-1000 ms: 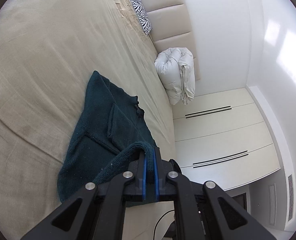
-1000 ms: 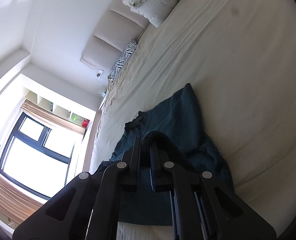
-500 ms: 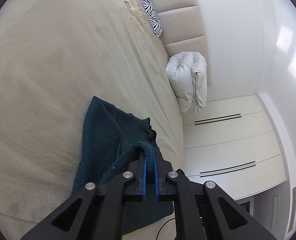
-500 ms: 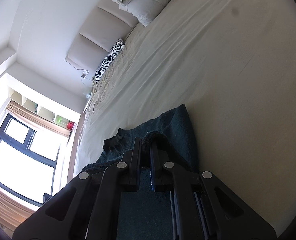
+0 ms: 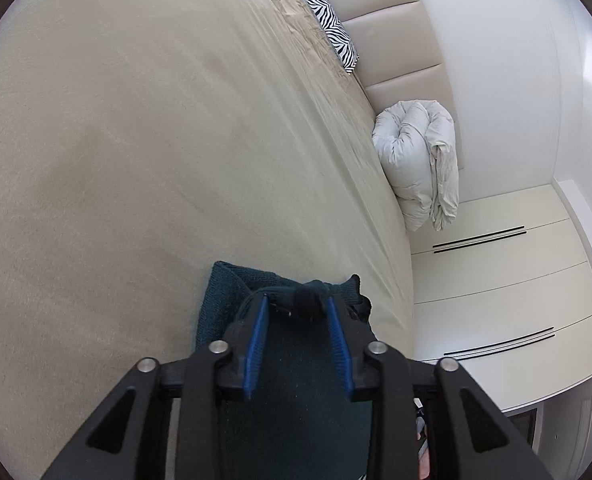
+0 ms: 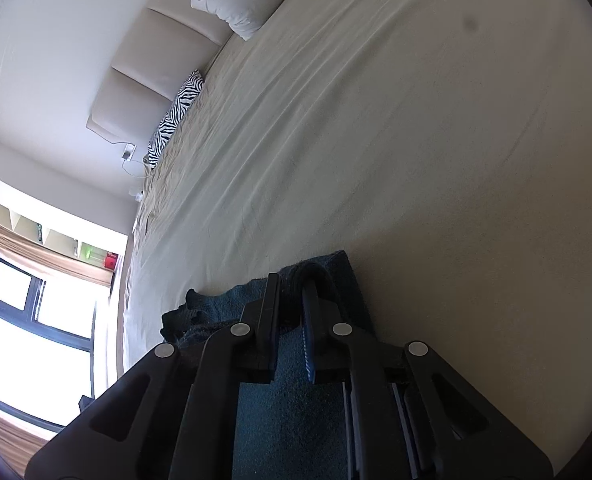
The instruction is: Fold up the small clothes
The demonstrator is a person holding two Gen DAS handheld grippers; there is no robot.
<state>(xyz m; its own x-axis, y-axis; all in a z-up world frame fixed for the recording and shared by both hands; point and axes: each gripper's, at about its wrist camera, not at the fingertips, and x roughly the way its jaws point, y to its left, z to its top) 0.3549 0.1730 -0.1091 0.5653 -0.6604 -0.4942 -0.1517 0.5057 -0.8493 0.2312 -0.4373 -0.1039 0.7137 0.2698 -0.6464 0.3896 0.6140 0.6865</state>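
On beige bed sheet (image 5: 144, 152), near its edge: dark teal knit garment (image 5: 232, 292), folded, lying under both grippers. Left gripper (image 5: 298, 304): jaws opening, now well apart where a second ago they were pinched on fabric; bunched fold sits between blue pads (image 5: 258, 332), not pressed. Right gripper (image 6: 292, 292): jaws opening, narrow gap only; fabric fold loops over tips, grip on it cannot be told. Garment looked larger, more spread earlier. Zebra-print pillow (image 5: 328, 28) and rolled white duvet (image 5: 416, 160) by headboard, well apart from garment.
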